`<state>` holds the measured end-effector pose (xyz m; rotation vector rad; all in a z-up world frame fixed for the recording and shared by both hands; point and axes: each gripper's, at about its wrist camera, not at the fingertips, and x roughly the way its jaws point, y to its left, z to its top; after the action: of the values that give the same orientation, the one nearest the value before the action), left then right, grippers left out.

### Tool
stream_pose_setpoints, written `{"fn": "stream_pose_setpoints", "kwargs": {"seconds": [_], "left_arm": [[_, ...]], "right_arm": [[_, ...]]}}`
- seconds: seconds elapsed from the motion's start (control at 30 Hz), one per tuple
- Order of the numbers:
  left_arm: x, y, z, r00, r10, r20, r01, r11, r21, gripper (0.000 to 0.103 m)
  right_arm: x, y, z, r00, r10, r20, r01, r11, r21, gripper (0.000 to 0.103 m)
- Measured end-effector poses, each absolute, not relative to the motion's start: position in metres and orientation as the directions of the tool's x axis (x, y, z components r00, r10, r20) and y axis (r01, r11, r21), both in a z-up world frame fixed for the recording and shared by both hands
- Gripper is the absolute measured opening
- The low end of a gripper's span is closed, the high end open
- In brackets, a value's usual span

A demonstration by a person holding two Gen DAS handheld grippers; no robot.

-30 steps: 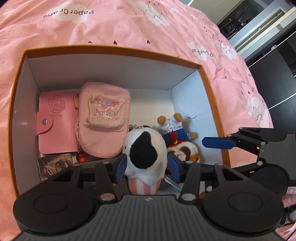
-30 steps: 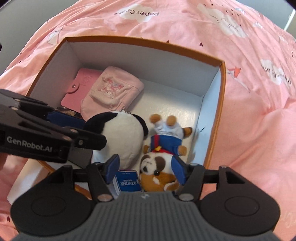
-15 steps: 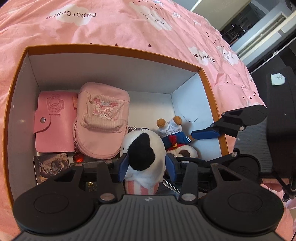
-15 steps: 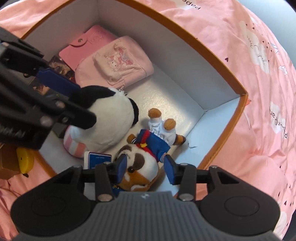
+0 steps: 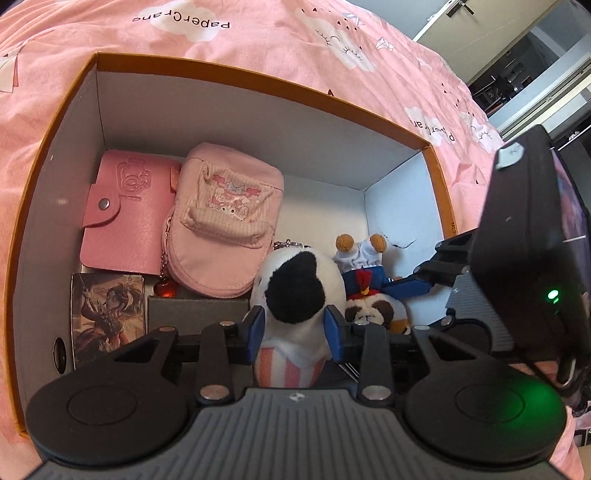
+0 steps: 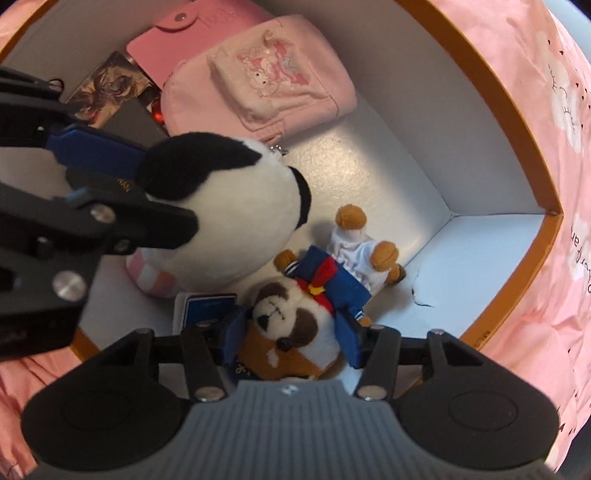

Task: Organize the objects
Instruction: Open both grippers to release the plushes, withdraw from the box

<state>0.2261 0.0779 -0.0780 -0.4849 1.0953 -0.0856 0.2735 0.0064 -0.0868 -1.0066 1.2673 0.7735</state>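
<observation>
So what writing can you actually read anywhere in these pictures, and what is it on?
"PaperCrane": printed upside down on a white cloud on the pink bedsheet.
"Paper...": a second cloud print by the orange box, only partly legible.
Pink wallet: an embossed emblem, no readable words.
Blue card beside the dog plush: print too blurred.
Gold lettering on the left gripper: too small to read.

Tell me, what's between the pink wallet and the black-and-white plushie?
The pink pouch lies between the pink wallet and the black-and-white plushie; the left wrist view shows it best.
</observation>
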Motion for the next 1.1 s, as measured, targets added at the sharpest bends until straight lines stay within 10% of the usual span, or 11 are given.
{"fn": "stream_pose_setpoints", "kwargs": {"seconds": [1.1], "left_arm": [[0.189, 0.062, -0.024, 0.551, -0.247, -0.797, -0.059, 0.941, -0.333, 0.040]], "right_arm": [[0.244, -0.055, 0.001, 0.310, 0.220, -0.925, -0.779, 0.616, -0.114, 0.052]]}}
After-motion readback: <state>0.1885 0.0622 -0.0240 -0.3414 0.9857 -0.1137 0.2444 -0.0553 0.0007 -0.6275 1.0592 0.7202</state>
